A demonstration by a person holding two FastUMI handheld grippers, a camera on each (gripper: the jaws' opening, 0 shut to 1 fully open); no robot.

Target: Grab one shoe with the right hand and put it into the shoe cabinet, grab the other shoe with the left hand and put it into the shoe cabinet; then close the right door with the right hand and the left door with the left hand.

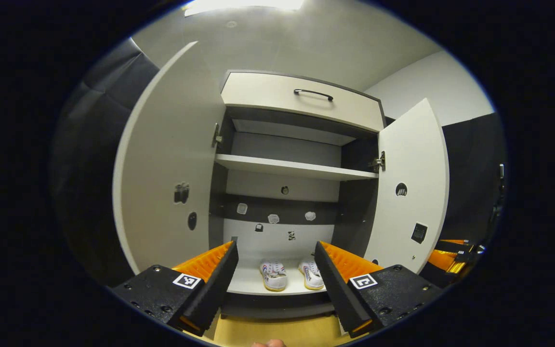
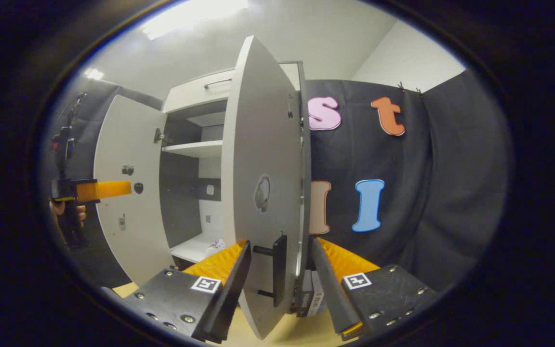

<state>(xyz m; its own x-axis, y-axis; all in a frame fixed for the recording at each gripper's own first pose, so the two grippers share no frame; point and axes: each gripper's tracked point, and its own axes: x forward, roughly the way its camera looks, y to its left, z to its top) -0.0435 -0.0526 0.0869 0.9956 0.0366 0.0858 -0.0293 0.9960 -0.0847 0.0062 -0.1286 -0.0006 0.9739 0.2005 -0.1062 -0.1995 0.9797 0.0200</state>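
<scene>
Right gripper view, nearest first: my right gripper (image 2: 277, 284) stands with its jaws spread wide and nothing pressed between them. The edge of the right door (image 2: 258, 144) and its handle (image 2: 277, 270) sit inside the gap, so I judge the claw is placed to straddle the door for a push or pull that swings it shut. I cannot tell whether either finger touches the door or the handle. Farther left, the left door (image 2: 123, 193) hangs open, and my left gripper (image 2: 99, 189) shows in front of it with a hand (image 2: 68, 210) below; from here I cannot tell how far that one is opened.

Left gripper view, nearest first: my left gripper (image 1: 275, 274) is wide open and empty, held square to the cabinet (image 1: 301, 96) and back from it. I read this as a waiting stance, kept off both doors while the right one is dealt with.

Beyond the fingers, both shoes (image 1: 274, 275) (image 1: 310, 274) rest side by side on the bottom shelf (image 1: 246, 284), toes toward me. The placing steps therefore look done.

Farthest in, the middle shelf (image 1: 297, 167) is bare and the drawer above it is closed. Both doors are open, so the closing steps remain.
</scene>
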